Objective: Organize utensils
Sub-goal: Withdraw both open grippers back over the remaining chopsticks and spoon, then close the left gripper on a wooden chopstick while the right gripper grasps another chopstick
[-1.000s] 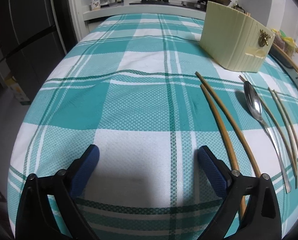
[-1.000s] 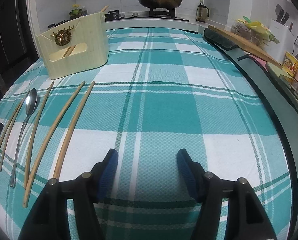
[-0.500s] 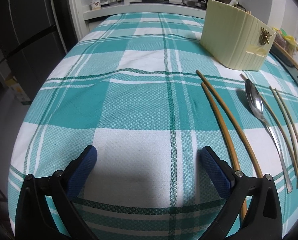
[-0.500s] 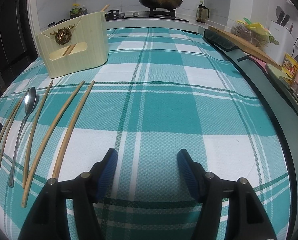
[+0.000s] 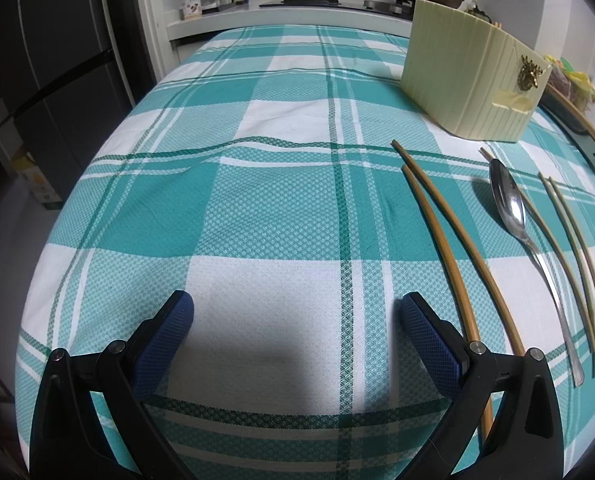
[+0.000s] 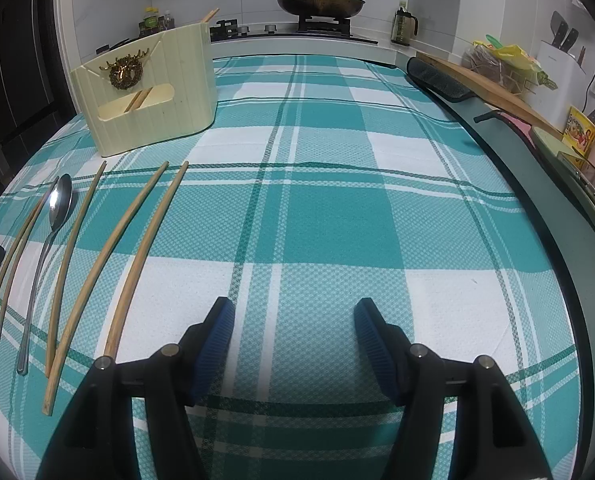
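At the bottom of the left wrist view the left tongs point(image 5: 297, 316) stand wide apart with nothing between their blue pads, hanging above a white square of the checked cloth point(image 5: 257, 208) that covers the worktop. At the bottom of the right wrist view the right tongs point(image 6: 293, 320) are likewise spread, empty, over the same teal and white cloth.

The utensils lie in a row on the cloth, lengthwise away from the cameras, at the right of the left view and the left of the right view. Nearest the left tongs is a pair of brown chopsticks point(image 5: 449, 248), close side by side; one of them passes behind the right arm of those tongs. Next comes a metal spoon point(image 5: 509, 204) with its bowl at the far end, and just beside it a single thin stick point(image 5: 537, 216). A paler pair of chopsticks point(image 5: 573, 252) lies at the edge of the frame.

Beyond the row stands a cream ribbed holder point(image 6: 149, 92) with a gold deer ornament on its front and sticks showing in its slot.

Farther back, on the stove, sits a dark pan point(image 6: 319, 2) with a lid.
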A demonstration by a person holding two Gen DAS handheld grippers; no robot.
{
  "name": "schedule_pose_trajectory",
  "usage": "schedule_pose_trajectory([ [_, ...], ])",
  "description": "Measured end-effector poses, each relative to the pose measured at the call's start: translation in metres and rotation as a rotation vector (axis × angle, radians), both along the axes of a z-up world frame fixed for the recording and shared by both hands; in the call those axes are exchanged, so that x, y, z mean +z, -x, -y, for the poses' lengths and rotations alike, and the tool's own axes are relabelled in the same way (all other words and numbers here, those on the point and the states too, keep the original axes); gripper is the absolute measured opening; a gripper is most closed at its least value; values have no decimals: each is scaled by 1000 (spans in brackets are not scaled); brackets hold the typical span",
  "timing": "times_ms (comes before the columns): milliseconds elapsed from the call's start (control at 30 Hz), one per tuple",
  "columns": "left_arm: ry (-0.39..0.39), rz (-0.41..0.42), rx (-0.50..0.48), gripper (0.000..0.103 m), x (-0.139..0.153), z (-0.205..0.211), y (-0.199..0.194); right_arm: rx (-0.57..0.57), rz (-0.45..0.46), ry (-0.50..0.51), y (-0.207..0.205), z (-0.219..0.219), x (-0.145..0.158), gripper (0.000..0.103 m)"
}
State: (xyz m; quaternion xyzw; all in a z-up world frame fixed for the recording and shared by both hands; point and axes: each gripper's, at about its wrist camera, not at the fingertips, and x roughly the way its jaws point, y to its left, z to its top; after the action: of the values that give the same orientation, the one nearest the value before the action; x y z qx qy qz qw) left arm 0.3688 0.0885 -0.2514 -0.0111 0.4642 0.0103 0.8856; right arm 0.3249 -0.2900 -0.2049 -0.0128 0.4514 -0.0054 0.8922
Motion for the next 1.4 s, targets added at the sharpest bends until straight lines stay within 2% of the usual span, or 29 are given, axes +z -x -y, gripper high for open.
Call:
schedule_pose_trajectory([
  [367, 18, 3, -5, 103, 1, -2, 0, 0, 0, 0, 0, -1, 0, 65],
  [433, 50, 11, -10, 103, 2, -7, 1, 0, 0, 1, 0, 0, 0, 65],
  [533, 139, 20, -26, 102, 8, -12, 4, 0, 0, 0, 0, 0, 0, 65],
  [600, 211, 18, -40, 102, 14, -10, 7, 0, 0, -1, 0, -1, 0, 65],
  [667, 246, 29, -59, 102, 20, 1, 11, 0, 0, 0, 0, 0, 0, 65],
  [767, 209, 43, -92, 102, 25, 21, 11, 0, 0, 0, 0, 0, 0, 65],
  [933, 30, 7, -82, 102, 7, 46, 4, 0, 1, 0, 0, 0, 0, 65],
  [1000, -7, 5, -76, 102, 4, 48, 4, 0, 1, 0, 0, 0, 0, 65],
  [1067, -25, 4, -65, 103, 3, 48, 3, 0, 1, 0, 0, 0, 0, 65],
  [1233, -5, -6, -58, 103, 2, 39, 5, -8, 0, -4, 1, -1, 3, 65],
  [1333, -10, -8, -54, 103, 2, 37, 7, 34, 38, -102, 9, -16, 21, 65],
  [1400, -13, -11, -51, 103, 2, 38, 9, 104, 46, -145, 10, -40, 30, 65],
])
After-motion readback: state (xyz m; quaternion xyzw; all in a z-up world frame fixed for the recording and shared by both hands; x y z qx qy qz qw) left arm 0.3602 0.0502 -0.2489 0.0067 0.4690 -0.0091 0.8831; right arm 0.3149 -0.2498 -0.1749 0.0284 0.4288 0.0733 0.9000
